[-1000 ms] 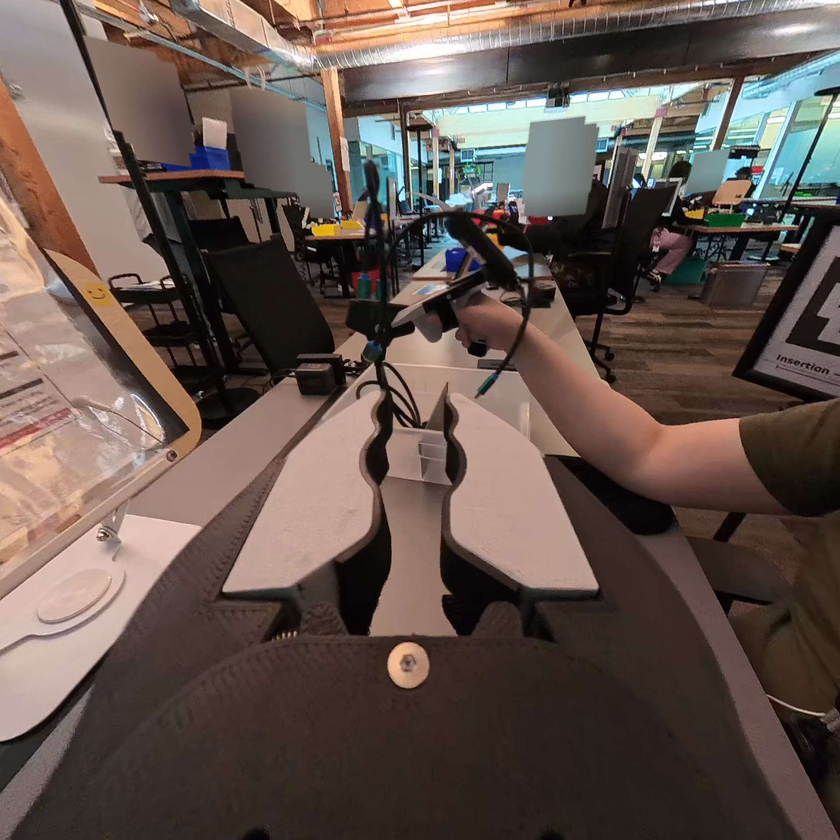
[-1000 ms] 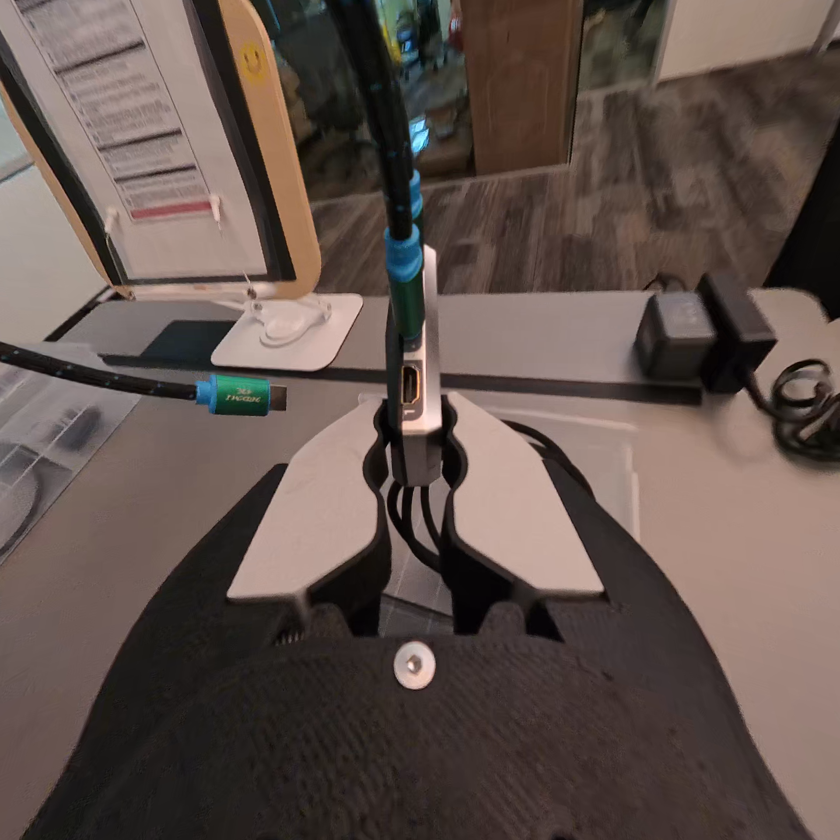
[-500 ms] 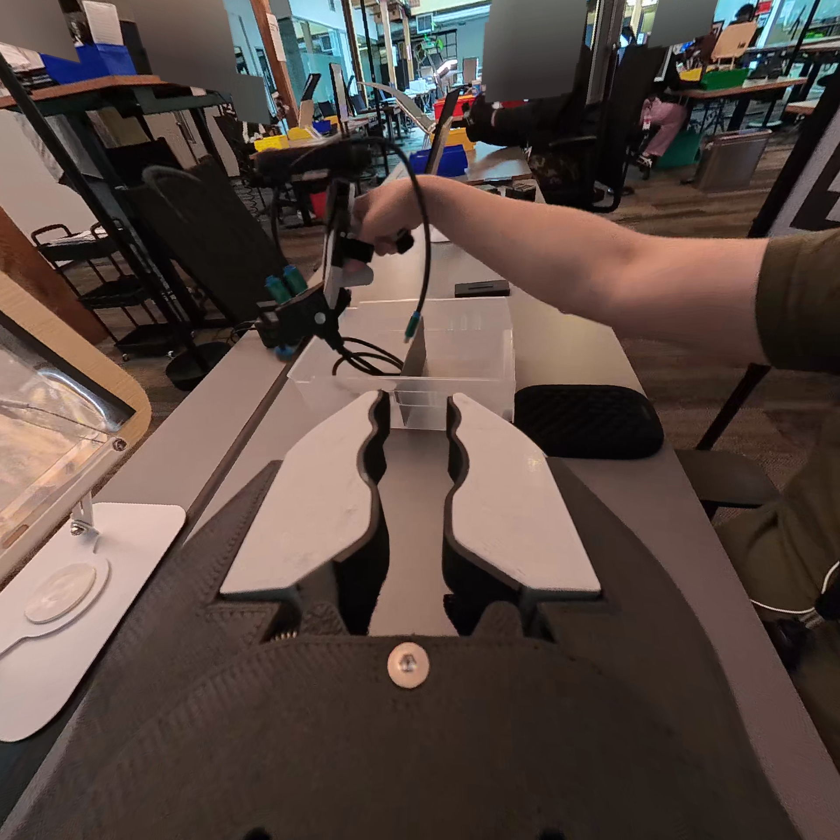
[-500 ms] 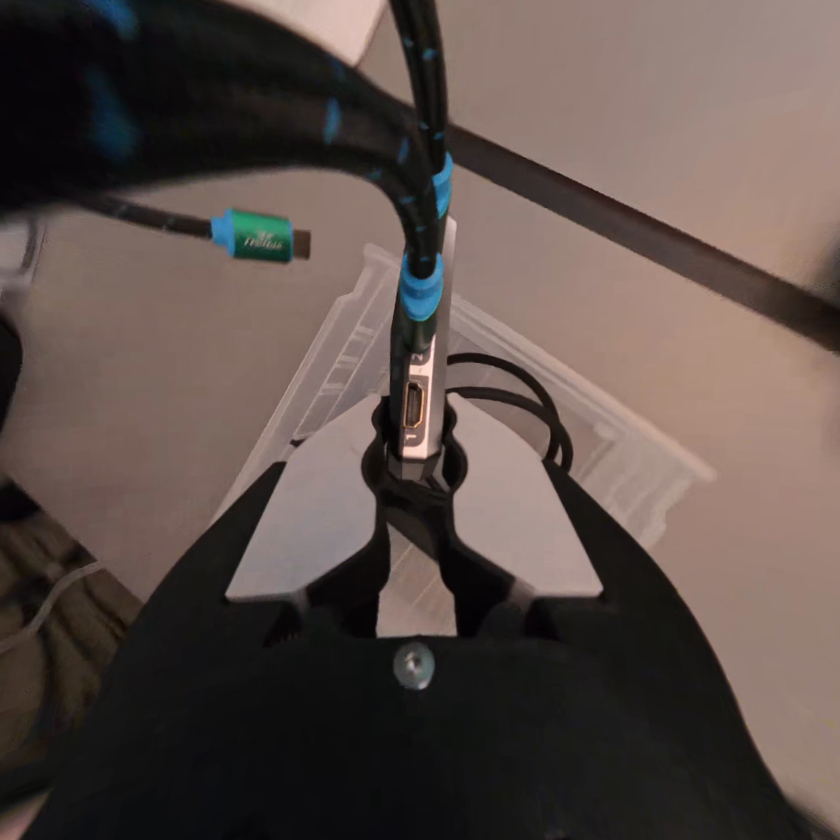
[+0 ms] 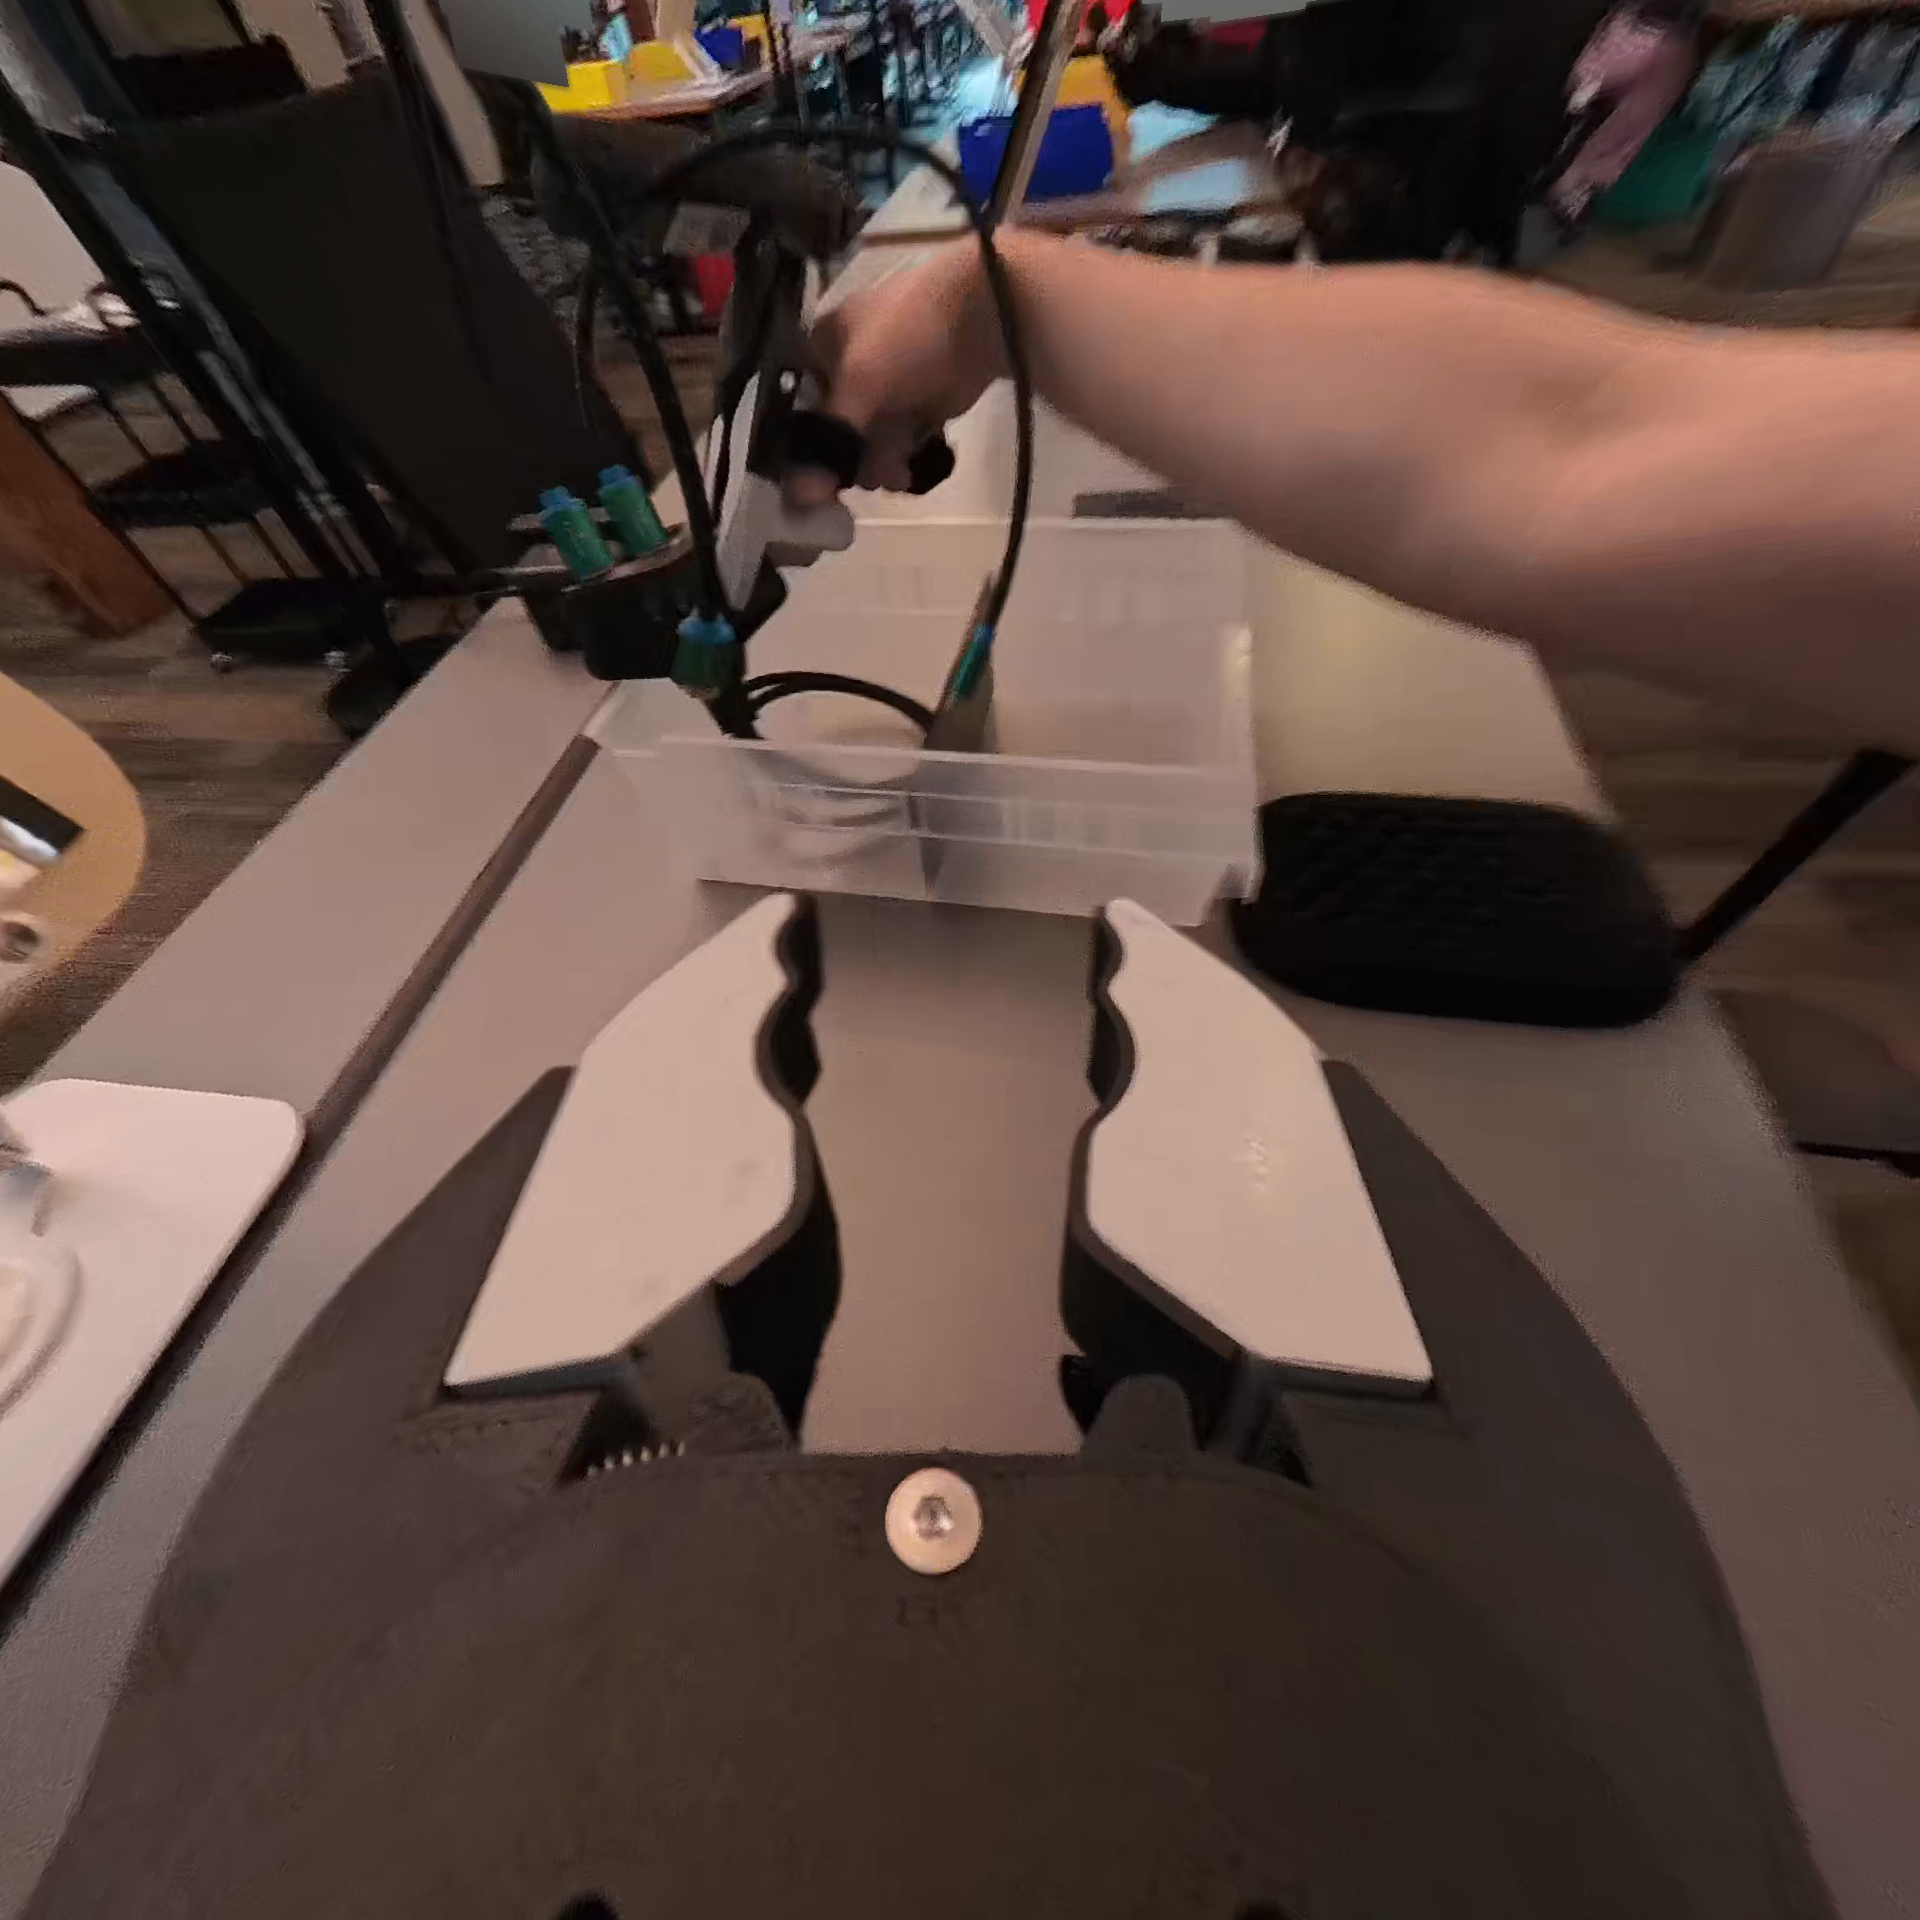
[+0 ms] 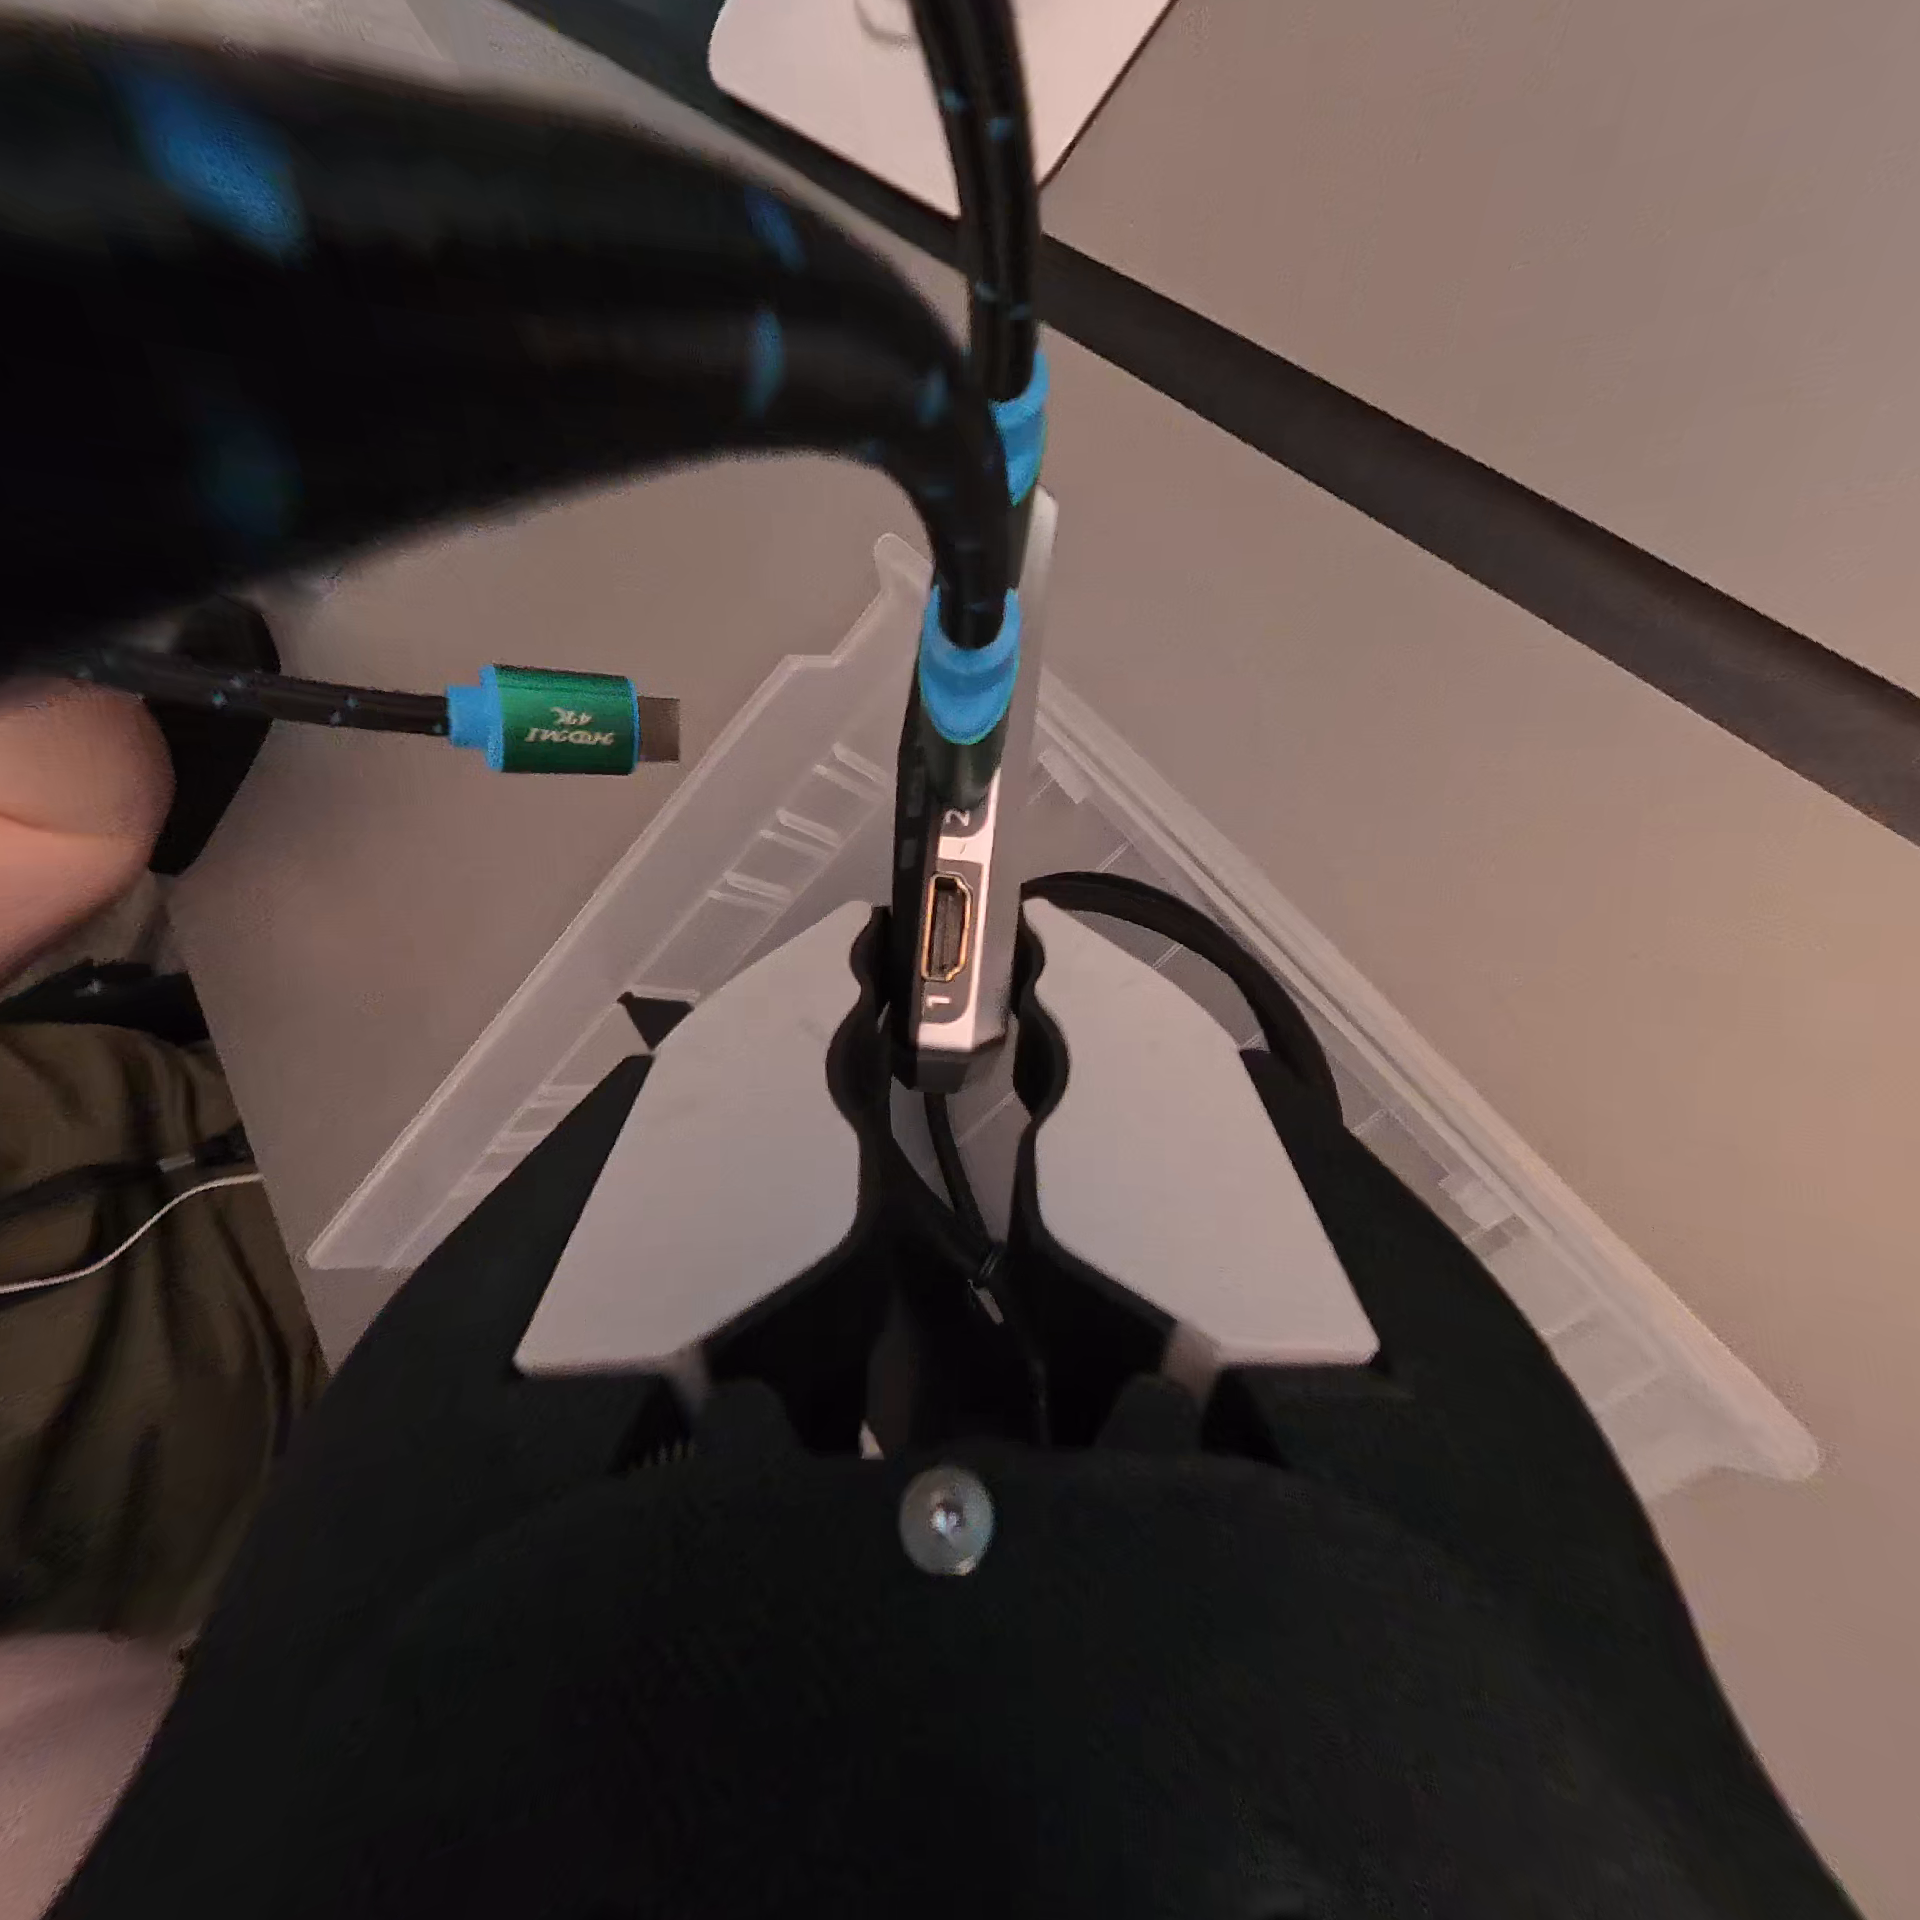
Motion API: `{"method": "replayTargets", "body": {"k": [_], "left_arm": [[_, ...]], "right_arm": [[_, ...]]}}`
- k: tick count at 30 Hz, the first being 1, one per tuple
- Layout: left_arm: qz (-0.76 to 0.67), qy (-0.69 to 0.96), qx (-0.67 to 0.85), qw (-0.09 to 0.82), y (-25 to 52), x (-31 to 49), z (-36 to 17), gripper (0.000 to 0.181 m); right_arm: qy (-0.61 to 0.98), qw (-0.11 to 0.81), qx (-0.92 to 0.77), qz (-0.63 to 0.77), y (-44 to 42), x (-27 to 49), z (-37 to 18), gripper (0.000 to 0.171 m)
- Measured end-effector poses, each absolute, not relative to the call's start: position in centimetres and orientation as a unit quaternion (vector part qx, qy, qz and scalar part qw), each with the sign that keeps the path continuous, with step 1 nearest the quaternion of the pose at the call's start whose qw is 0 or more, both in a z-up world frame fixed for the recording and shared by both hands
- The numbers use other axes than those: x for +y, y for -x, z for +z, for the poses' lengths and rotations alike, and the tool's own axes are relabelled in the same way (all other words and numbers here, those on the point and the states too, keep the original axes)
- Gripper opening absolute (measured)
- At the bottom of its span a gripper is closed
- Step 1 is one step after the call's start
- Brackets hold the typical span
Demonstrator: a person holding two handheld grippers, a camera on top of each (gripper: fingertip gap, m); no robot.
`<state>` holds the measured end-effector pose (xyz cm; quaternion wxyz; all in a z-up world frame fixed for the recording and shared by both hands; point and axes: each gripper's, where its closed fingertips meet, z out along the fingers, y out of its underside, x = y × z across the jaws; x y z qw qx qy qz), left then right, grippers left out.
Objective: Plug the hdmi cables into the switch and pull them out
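Note:
My right gripper [image 6: 951, 935] is shut on the lower end of the silver HDMI switch [image 6: 971, 997], held upright over the clear plastic bin [image 6: 790, 790]. Two braided HDMI cables sit in the switch, their blue-green plugs [image 6: 966, 675] above an empty port [image 6: 943, 925]. A loose green HDMI plug [image 6: 561, 719] hangs to the left. My left gripper [image 5: 951, 925] is open and empty just short of the bin [image 5: 1091, 810]. In the left wrist view the right gripper [image 5: 634, 613] holds the switch at the bin's far left, and the loose plug [image 5: 971, 665] dangles into the bin.
A black mesh pad [image 5: 1455, 904] lies right of the bin on the grey table [image 5: 1558, 1195]. A white stand base [image 5: 135, 1195] sits at the left edge. A dark seam [image 6: 1455, 540] crosses the table. The person's forearm [image 5: 1403, 436] reaches across above the bin.
The right gripper has swung the switch from upright above the table down over the bin. My left gripper has tilted down toward the bin and opened wider.

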<state>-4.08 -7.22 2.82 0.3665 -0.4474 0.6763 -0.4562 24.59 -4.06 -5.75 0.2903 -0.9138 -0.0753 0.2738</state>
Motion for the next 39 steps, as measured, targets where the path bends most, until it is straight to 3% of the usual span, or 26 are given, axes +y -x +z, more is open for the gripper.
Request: {"method": "replayTargets", "body": {"k": [3, 5, 8, 13, 15, 17, 18, 20, 23, 26, 33, 37, 39], "left_arm": [[-0.381, 0.444, 0.666, 0.463, 0.1, -5.3, 2.3, 0.094], [-0.380, 0.435, 0.651, 0.492, -2.5, -4.6, 2.9, 0.100], [-0.409, 0.453, 0.661, 0.437, -6.7, -4.4, 2.2, 0.099], [-0.476, 0.477, 0.628, 0.389, -12.7, -4.0, 3.1, 0.079], [-0.519, 0.461, 0.613, 0.378, -13.9, -4.9, 4.5, 0.054], [-0.531, 0.449, 0.601, 0.393, -14.6, -5.1, 5.9, 0.012], [-0.532, 0.443, 0.600, 0.400, -14.8, -5.1, 6.4, 0.002], [-0.531, 0.422, 0.612, 0.407, -14.8, -5.9, 7.0, 0.002], [-0.498, 0.405, 0.625, 0.444, -14.4, -6.3, 7.0, 0.001], [-0.492, 0.411, 0.619, 0.453, -14.0, -6.2, 6.9, 0.001], [-0.511, 0.434, 0.581, 0.461, -14.0, -4.3, 8.6, 0.001], [-0.506, 0.431, 0.586, 0.464, -14.4, -4.1, 9.0, 0.002], [-0.499, 0.427, 0.592, 0.467, -14.5, -4.3, 8.9, 0.002]], "right_arm": [[0.924, 0.258, -0.107, 0.263, -24.4, -4.1, -5.6, 0.023], [0.926, 0.244, -0.126, 0.258, -24.1, -3.9, -5.6, 0.023], [0.927, 0.235, -0.148, 0.251, -23.8, -3.8, -5.6, 0.023], [0.930, 0.226, -0.159, 0.243, -23.8, -3.9, -5.6, 0.023], [0.932, 0.218, -0.161, 0.242, -23.9, -4.0, -5.6, 0.024], [0.934, 0.210, -0.156, 0.242, -24.1, -4.1, -5.5, 0.023], [0.935, 0.208, -0.155, 0.241, -24.2, -4.0, -5.5, 0.023], [0.940, 0.204, -0.145, 0.233, -24.6, -3.9, -5.5, 0.024], [0.948, 0.195, -0.103, 0.231, -25.8, -3.9, -5.6, 0.049], [0.937, 0.208, -0.053, 0.277, -26.4, -4.0, -4.6, 0.056], [0.854, 0.396, 0.182, 0.285, -36.4, -5.7, 0.1, 0.050], [0.784, 0.546, 0.129, 0.267, -37.4, -10.1, 5.5, 0.047], [0.771, 0.567, 0.067, 0.283, -34.7, -12.5, 6.8, 0.046]]}}
